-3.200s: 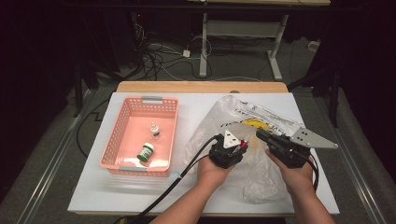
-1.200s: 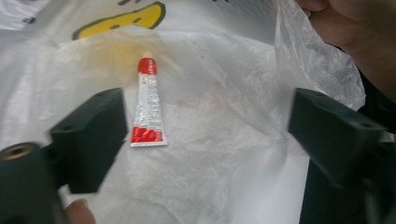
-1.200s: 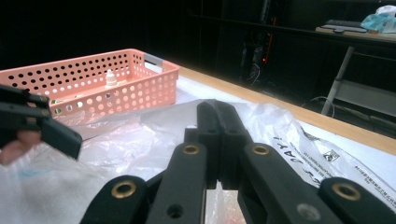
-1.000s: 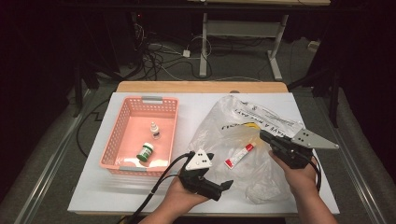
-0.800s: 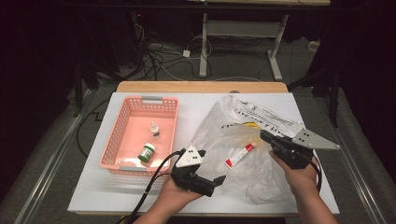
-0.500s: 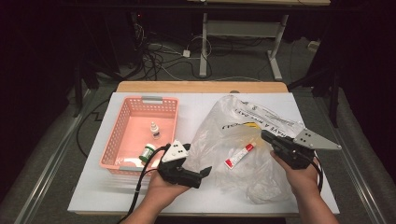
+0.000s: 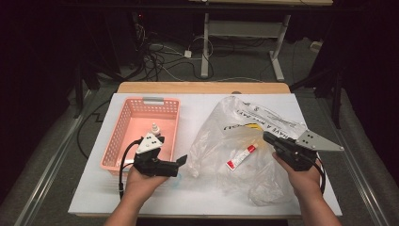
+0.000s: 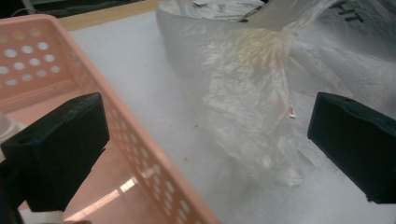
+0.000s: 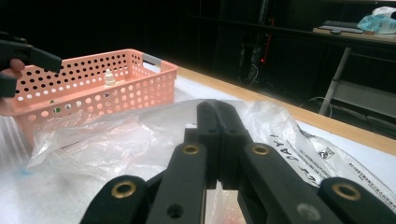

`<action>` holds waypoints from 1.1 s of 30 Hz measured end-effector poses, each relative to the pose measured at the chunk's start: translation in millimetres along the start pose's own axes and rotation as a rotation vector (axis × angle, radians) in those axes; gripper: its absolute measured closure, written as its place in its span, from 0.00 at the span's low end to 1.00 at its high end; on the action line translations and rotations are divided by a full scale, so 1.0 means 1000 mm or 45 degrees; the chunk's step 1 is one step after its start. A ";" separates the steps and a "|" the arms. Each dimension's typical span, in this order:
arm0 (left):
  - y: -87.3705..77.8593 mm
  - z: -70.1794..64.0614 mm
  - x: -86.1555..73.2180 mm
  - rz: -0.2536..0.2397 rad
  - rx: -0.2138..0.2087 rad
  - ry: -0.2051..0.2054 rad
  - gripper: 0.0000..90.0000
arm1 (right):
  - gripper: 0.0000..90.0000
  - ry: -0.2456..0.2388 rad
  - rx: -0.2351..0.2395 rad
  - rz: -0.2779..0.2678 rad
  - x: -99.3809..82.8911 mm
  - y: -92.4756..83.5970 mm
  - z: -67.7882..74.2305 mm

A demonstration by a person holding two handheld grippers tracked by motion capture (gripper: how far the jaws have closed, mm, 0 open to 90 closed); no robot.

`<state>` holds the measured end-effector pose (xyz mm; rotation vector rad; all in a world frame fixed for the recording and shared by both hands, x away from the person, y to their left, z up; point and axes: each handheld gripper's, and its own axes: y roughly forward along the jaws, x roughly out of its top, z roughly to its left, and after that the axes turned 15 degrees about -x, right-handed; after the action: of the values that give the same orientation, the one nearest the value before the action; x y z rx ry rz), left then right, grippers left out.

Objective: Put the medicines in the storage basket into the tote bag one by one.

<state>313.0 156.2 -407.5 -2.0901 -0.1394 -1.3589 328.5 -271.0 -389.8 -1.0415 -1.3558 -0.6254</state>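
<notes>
The job looks to be emptying the clear plastic bag [image 7: 244,146] into the pink basket [image 7: 123,141] at the left, and it seems partly done: a small white dropper bottle [image 7: 154,128] stands in the basket, while a red-and-white tube [image 7: 241,157] lies inside the bag. The left gripper [image 7: 180,161] hovers at the basket's near right corner, jaws spread wide and empty. The right gripper [image 7: 267,138] has its jaws pressed together, apparently pinching the bag's film
</notes>
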 end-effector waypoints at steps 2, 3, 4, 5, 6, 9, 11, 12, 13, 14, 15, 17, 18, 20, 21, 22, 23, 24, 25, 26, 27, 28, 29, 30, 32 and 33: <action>-0.005 0.005 -0.001 -0.001 0.035 -0.008 0.00 | 1.00 0.004 0.000 0.002 0.000 0.000 0.000; -0.008 0.008 -0.002 -0.003 0.049 -0.013 0.00 | 1.00 0.003 -0.001 0.001 0.000 0.000 0.000; -0.010 0.011 -0.002 -0.008 0.061 -0.024 0.00 | 1.00 0.003 -0.002 0.001 0.000 -0.001 0.000; -0.013 0.014 -0.003 -0.012 0.066 -0.036 0.00 | 1.00 0.004 -0.001 0.001 0.000 -0.001 0.000; -0.015 0.017 -0.004 -0.016 0.070 -0.047 0.00 | 1.00 0.004 -0.001 0.001 0.000 -0.001 0.000; -0.021 0.022 -0.005 -0.015 0.110 -0.062 0.00 | 1.00 0.000 0.000 0.000 0.000 0.000 0.000; -0.024 0.026 -0.007 -0.012 0.132 -0.071 0.00 | 1.00 0.003 -0.001 0.002 0.000 0.000 0.000; -0.026 0.027 -0.007 -0.012 0.135 -0.077 0.00 | 1.00 -0.001 0.001 -0.002 0.000 0.000 0.000; -0.028 0.029 -0.007 -0.011 0.141 -0.082 0.00 | 1.00 0.002 0.000 -0.003 0.000 0.000 0.000; -0.029 0.030 -0.008 -0.015 0.145 -0.088 0.00 | 1.00 0.002 -0.001 0.000 0.000 -0.001 0.000; -0.031 0.032 -0.008 -0.017 0.149 -0.094 0.00 | 1.00 0.003 -0.003 0.001 0.000 -0.001 0.000; -0.034 0.035 -0.009 -0.021 0.158 -0.105 0.00 | 1.00 0.004 -0.002 0.000 0.000 -0.001 0.000; -0.036 0.037 -0.010 -0.025 0.164 -0.111 0.00 | 1.00 0.007 -0.003 0.000 0.000 -0.001 0.000; -0.040 0.040 -0.011 -0.030 0.177 -0.122 0.00 | 1.00 0.009 -0.004 0.002 0.000 -0.002 0.000; -0.042 0.042 -0.012 -0.033 0.182 -0.127 0.00 | 1.00 0.009 -0.004 0.002 0.000 -0.002 0.000; -0.044 0.044 -0.012 -0.035 0.189 -0.133 0.00 | 1.00 0.009 -0.005 0.000 0.000 -0.002 -0.001; -0.046 0.046 -0.013 -0.039 0.194 -0.141 0.00 | 1.00 0.010 -0.004 0.000 0.000 -0.002 -0.001; -0.048 0.048 -0.014 -0.042 0.201 -0.148 0.00 | 1.00 0.009 -0.005 -0.002 0.000 -0.002 -0.001; -0.050 0.049 -0.015 -0.045 0.208 -0.154 0.00 | 1.00 0.010 -0.005 -0.002 0.000 -0.002 -0.001; -0.051 0.051 -0.016 -0.048 0.214 -0.160 0.00 | 1.00 0.010 -0.005 -0.003 0.000 -0.002 -0.001; -0.053 0.053 -0.017 -0.050 0.222 -0.163 0.00 | 1.00 0.010 -0.005 -0.002 0.000 -0.002 -0.001; -0.054 0.054 -0.017 -0.049 0.229 -0.170 0.00 | 1.00 0.010 -0.005 -0.002 0.000 -0.002 -0.001; -0.055 0.055 -0.018 -0.052 0.233 -0.175 0.00 | 1.00 0.009 -0.006 -0.002 0.000 -0.002 -0.001; -0.056 0.056 -0.019 -0.054 0.235 -0.181 0.00 | 1.00 0.008 -0.004 -0.002 0.000 -0.002 -0.001; -0.057 0.058 -0.020 -0.056 0.241 -0.187 0.00 | 1.00 0.005 -0.002 0.000 0.000 -0.002 -0.001; -0.058 0.059 -0.020 -0.056 0.242 -0.190 0.00 | 1.00 0.013 -0.004 0.002 0.000 -0.002 0.000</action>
<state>326.4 239.8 -414.6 -2.0359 -0.3645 -1.1657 327.1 -272.2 -389.4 -1.0408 -1.3451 -0.6311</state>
